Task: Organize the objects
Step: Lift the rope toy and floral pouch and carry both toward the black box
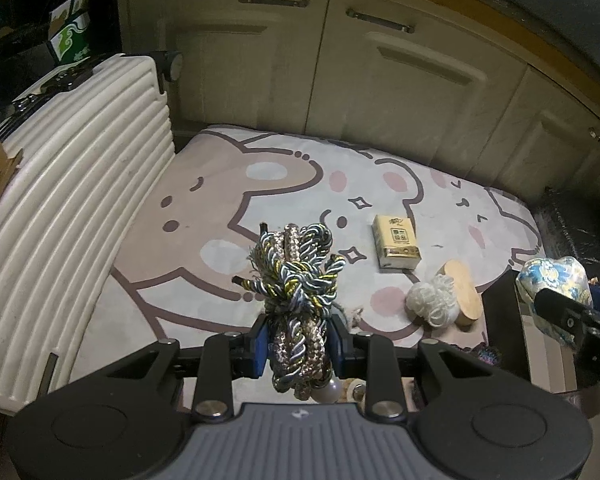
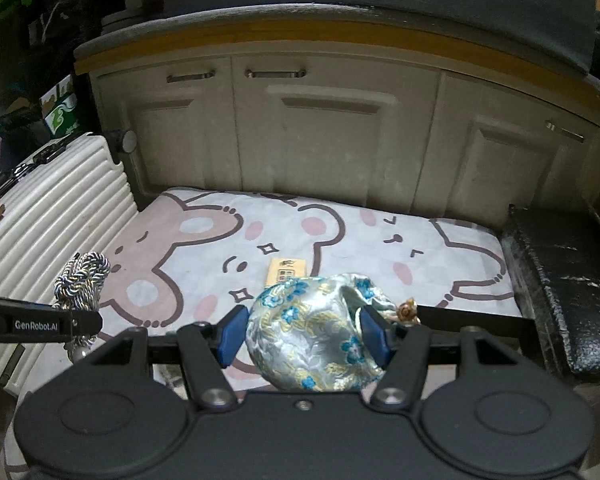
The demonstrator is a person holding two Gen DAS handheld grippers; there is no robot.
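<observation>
— What has the left hand-held gripper (image 1: 298, 344) got?

— A bundle of twisted cord (image 1: 296, 280), blue-grey, gold and silver strands knotted together. The blue pads are drawn in close and pinch its lower part; the knotted top sticks up above the fingers, and a pearl-like bead (image 1: 327, 390) hangs below them. It is held up over the cartoon-bear mat (image 1: 220, 184), not lying on it.

— And the right one?

— The right hand-held gripper (image 2: 304, 336) stands about half open, with its two blue pads pressed on a round brocade pouch (image 2: 316, 332), silver with blue flowers. The pouch fills the gap between the pads, and a small gold knob (image 2: 407, 310) shows at its gathered mouth. It is also held up, near the mat's right front corner.

— What is left on the mat?

— A tan tissue pack (image 1: 396, 242) lies flat near the middle. Closer to the front edge a white fluffy ball (image 1: 432, 298) touches a round wooden lid (image 1: 462, 294) that leans on its edge.

— Around the mat?

— A ribbed white suitcase (image 1: 84, 184) lies along the left edge, cream cabinet doors (image 1: 400, 80) stand behind the far edge, and a dark box (image 2: 560, 280) sits against the right edge.
</observation>
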